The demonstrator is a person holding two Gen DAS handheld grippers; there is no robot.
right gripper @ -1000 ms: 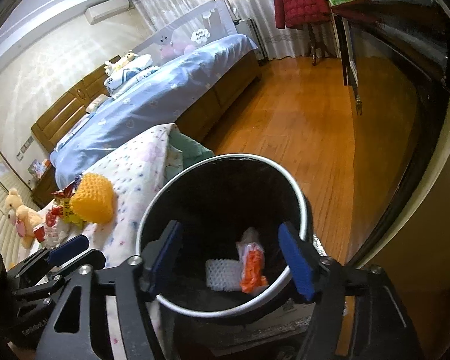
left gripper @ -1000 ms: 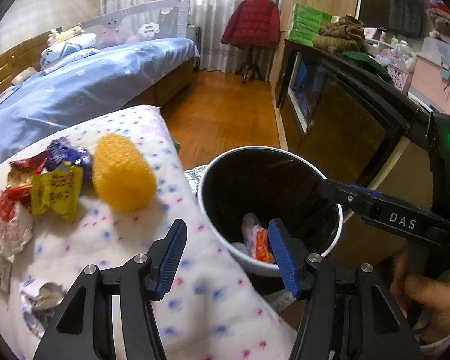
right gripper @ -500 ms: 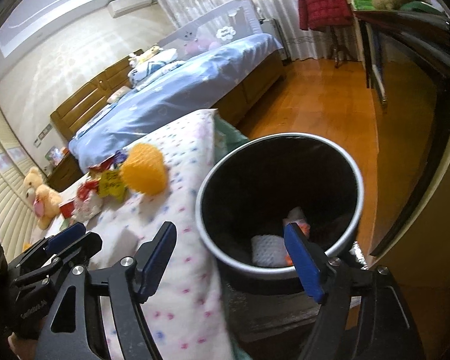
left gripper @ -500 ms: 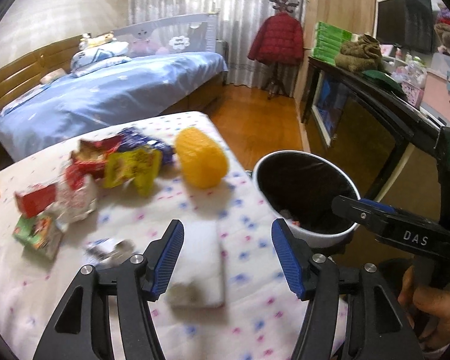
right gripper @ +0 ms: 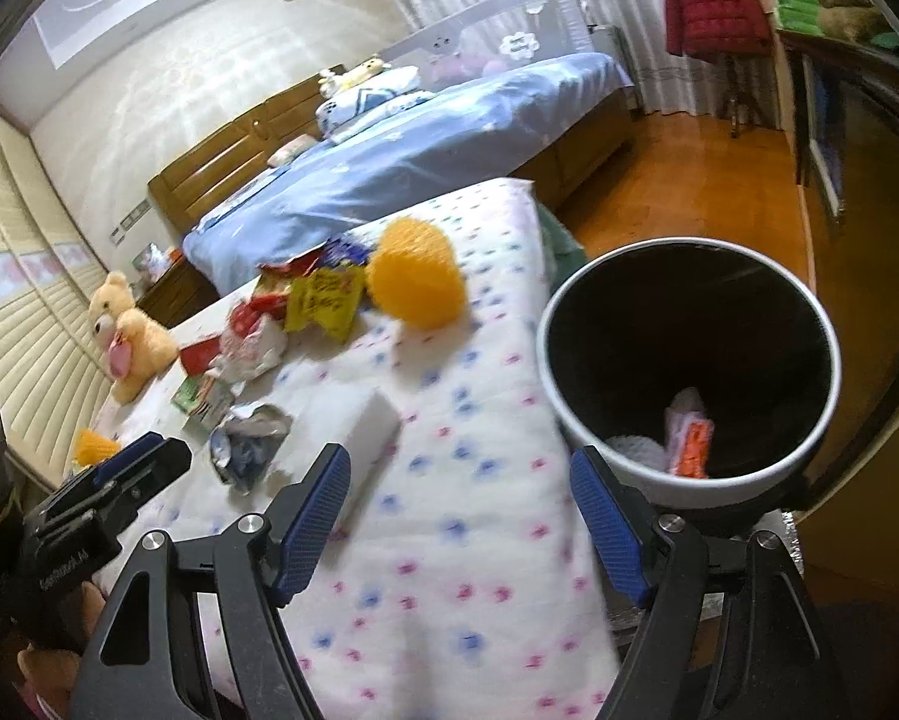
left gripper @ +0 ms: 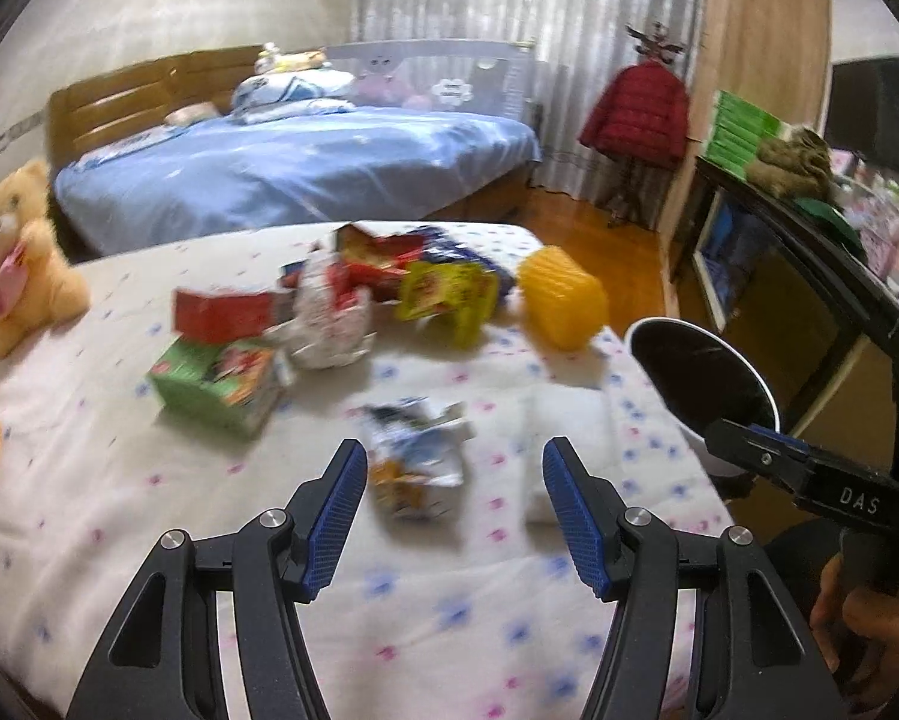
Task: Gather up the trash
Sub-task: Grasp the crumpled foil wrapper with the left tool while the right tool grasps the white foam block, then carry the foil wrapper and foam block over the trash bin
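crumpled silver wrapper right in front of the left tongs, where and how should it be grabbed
Take the crumpled silver wrapper across its raised, puffed middle, coming down from above and slightly from the near side. It lies loose and flattish on the dotted blanket, with nothing touching it, so its thin edges offer little to pinch. The left tongs are open, empty and already lined up with it.

Your left wrist view looks down close over the bedspread (left gripper: 119, 480) toward the far bed; your right one faces the bin (right gripper: 689, 480) rim. Both share the wrappers (left gripper: 416, 462).
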